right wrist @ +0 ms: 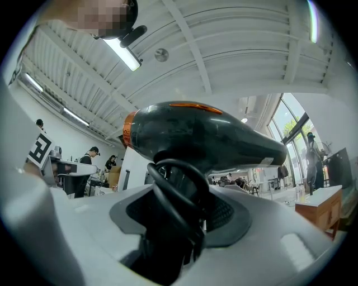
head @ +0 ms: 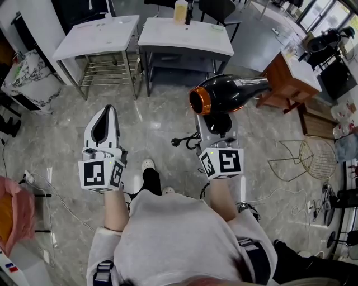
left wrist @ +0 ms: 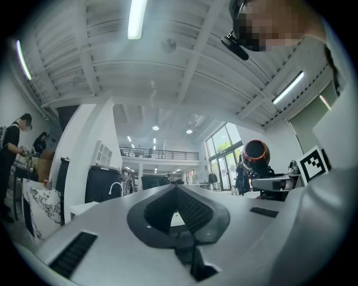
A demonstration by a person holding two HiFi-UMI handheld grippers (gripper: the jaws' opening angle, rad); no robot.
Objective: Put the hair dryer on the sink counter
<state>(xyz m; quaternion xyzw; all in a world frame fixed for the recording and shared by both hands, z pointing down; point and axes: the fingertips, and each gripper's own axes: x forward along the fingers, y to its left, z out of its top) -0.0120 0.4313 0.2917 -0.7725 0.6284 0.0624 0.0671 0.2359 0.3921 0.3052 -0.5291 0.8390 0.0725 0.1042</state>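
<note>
A black hair dryer (head: 230, 93) with an orange ring at its rear end lies crosswise above my right gripper (head: 217, 118), which is shut on its handle. In the right gripper view the hair dryer (right wrist: 207, 137) fills the middle and its black cord (right wrist: 170, 192) loops down between the jaws. The plug (head: 175, 142) dangles left of that gripper, over the floor. My left gripper (head: 107, 110) is held level beside it, shut with nothing in it; its jaws meet at the tip (left wrist: 176, 187). The hair dryer (left wrist: 256, 154) also shows at the right of the left gripper view.
Two white tables (head: 100, 34) (head: 187, 36) stand ahead, one carrying a yellow bottle (head: 180, 11). A wooden table (head: 288, 75) is to the right, and a wire basket (head: 314, 157) lies on the grey marble floor (head: 156, 120). Cables trail at the lower right.
</note>
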